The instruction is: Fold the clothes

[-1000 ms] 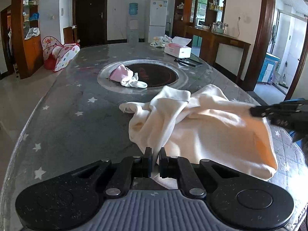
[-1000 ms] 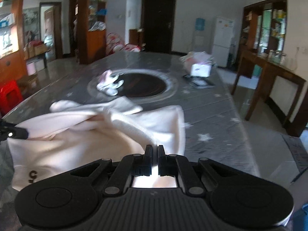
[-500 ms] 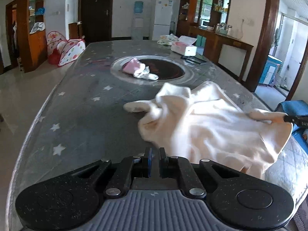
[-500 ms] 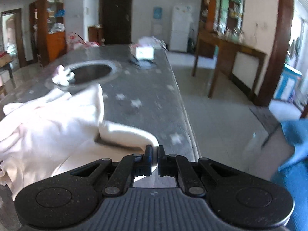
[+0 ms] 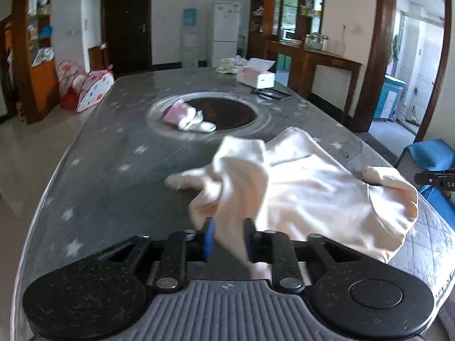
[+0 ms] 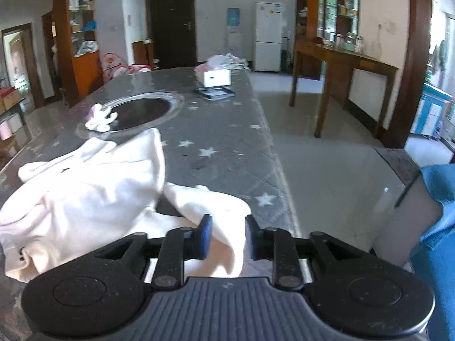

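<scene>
Table [image 5: 93, 176] with grey star-print cover is seen in the left view, round dark inset at centre, fridge [image 5: 226, 32] behind. Cream garment [image 5: 298, 187] is crumpled at the near right, long axis left-right. Left gripper [image 5: 227, 237] is angled down, jaws opening, cloth loose between them.

Right view: garment [image 6: 85, 193] sits near left; right gripper [image 6: 227, 234] is angled down, jaws opening around a fold.
</scene>
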`<state>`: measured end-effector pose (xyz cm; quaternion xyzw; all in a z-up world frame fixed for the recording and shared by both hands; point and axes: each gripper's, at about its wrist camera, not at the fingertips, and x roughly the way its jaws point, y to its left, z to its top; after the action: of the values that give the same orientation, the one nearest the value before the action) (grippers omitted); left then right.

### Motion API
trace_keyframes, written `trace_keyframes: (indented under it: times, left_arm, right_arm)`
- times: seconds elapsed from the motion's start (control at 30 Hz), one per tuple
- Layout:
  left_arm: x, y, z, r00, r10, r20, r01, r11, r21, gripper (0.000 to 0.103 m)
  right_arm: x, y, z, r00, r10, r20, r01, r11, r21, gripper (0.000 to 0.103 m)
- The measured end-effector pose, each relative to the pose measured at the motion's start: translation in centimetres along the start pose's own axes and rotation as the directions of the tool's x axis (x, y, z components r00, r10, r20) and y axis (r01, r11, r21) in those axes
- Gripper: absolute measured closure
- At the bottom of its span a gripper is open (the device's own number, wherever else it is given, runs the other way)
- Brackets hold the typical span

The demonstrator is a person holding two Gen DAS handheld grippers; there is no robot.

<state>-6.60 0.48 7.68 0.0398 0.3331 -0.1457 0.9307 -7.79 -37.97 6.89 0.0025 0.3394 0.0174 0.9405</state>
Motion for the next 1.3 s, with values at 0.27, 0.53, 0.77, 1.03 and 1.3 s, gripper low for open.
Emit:
trace_keyframes:
  times: [0.27, 0.53, 0.77, 1.03, 1.3]
  left_arm:
    - [5.1, -3.8, 3.4, 1.0, -0.004, -0.005, 0.004, 0.993, 0.122, 0.059]
    - [10.9, -4.3, 4.3, 0.995, 0.044, -0.089, -0.031, 0.989, 0.148, 0.075]
    - [9.5, -2.1, 3.9, 0.998, 0.029, -0.063, -0.024, 0.996, 0.086, 0.096]
    - [4.6, 2.2, 3.3, 0.997, 0.069, 0.034, -0.066, 0.995, -0.071, 0.097]
    - [-0.9, 6.8, 0.1, 0.986, 0.158, 0.055, -0.141, 0.962, -0.235, 0.097]
  right_arm:
    - [1.8, 4.1, 0.3, 0.992, 0.123, -0.017, -0.124, 0.99, -0.069, 0.067]
    - [4.5, 5.1, 0.4, 0.988, 0.147, -0.04, -0.149, 0.986, -0.072, 0.062]
    - [6.7, 2.3, 0.7, 0.997, 0.068, -0.044, -0.067, 0.998, 0.009, 0.061]
    - [6.4, -2.0, -0.5, 0.985, -0.164, -0.055, 0.166, 0.985, 0.054, 0.056]
    - [4.8, -4.9, -1.5, 0.955, -0.291, -0.059, 0.296, 0.946, 0.132, 0.051]
